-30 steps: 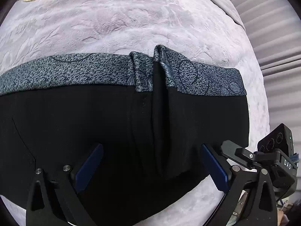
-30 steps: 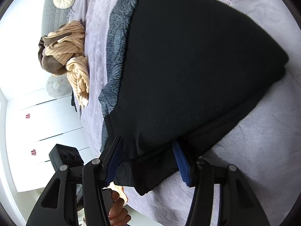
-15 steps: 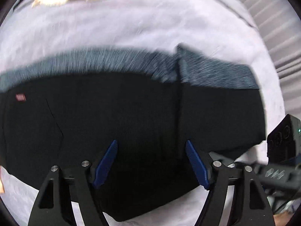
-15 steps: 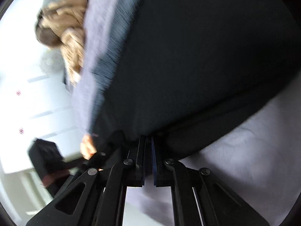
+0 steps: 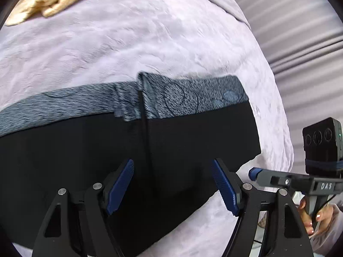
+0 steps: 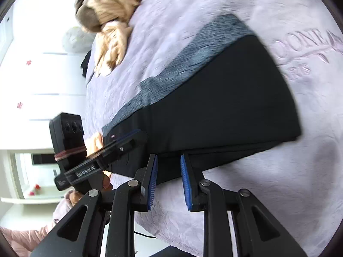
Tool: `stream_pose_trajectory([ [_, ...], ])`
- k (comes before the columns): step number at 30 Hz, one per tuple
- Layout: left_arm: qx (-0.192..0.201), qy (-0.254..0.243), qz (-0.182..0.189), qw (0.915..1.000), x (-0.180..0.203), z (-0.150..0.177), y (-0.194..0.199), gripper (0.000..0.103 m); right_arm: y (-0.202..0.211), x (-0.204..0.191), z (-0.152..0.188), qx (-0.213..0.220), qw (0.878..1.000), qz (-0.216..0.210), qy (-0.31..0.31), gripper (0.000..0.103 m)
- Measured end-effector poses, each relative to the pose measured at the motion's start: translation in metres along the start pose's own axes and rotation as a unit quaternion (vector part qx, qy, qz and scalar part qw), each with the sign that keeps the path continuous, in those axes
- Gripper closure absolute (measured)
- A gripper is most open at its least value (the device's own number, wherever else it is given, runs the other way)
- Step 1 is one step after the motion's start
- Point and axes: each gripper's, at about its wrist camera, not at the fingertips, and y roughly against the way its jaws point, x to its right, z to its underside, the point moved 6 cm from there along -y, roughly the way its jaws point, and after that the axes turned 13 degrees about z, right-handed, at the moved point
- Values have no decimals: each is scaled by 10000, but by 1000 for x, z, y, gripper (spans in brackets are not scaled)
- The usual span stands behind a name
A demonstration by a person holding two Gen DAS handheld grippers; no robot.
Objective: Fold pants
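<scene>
The black pants with a grey patterned waistband (image 5: 150, 150) run out of the left wrist picture at its left edge, so their full length is not seen; in the right wrist view their near edge (image 6: 171, 167) is hidden behind the right tongs (image 6: 167, 184), whose jaws are opening; the embroidered lettering on the lilac bedspread (image 6: 308, 47) is smeared and cut off at the right edge; the beige knitted garment (image 5: 49, 0) is cut off by the top edge.

2 wrist cams, close, angled down; both see pants (image 5: 193, 145).
</scene>
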Motion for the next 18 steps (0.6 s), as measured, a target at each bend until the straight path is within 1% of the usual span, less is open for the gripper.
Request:
stream_pose_trajectory([
  [2, -73, 50, 116, 9999, -3, 4, -4, 27, -2, 3, -3, -29, 10000, -11, -78, 78],
  [4, -102, 31, 170, 9998, 0, 4, -6, 40, -4, 8, 2, -53, 9999, -15, -108, 78],
  [5, -161, 18, 197, 9997, 1, 6, -3, 42, -4, 9, 2, -63, 9999, -33, -128, 78],
  [8, -197, -91, 237, 9995, 6, 9, 0, 42, -4, 7, 1, -50, 9998, -89, -159, 78],
  [9, -238, -131, 185, 9995, 4, 8, -1, 42, -3, 10, 2, -49, 9998, -97, -159, 78],
  [11, -368, -51, 137, 9992, -1, 7, -10, 42, -5, 12, 1, -58, 9998, -86, -159, 78],
  [13, -372, 45, 166, 9992, -6, 4, -17, 42, -6, 12, 0, -59, 9999, -52, -147, 78],
  [14, -337, 43, 130, 9993, -7, 2, -18, 48, -6, 12, -1, -63, 9999, -33, -146, 78],
  [15, -304, 11, 79, 9995, -7, 1, -17, 89, -5, 12, 0, -70, 9999, -20, -142, 78],
  [16, -342, 21, 120, 9993, -6, 1, -17, 98, -3, 12, -1, -73, 9999, 15, -122, 78],
  [17, -312, 94, 166, 9993, -5, 1, -16, 99, -1, 11, -1, -58, 9999, 56, -95, 78],
  [18, -176, 70, 167, 9997, -3, 2, -10, 99, 5, 10, -3, -26, 9999, 96, -35, 78],
])
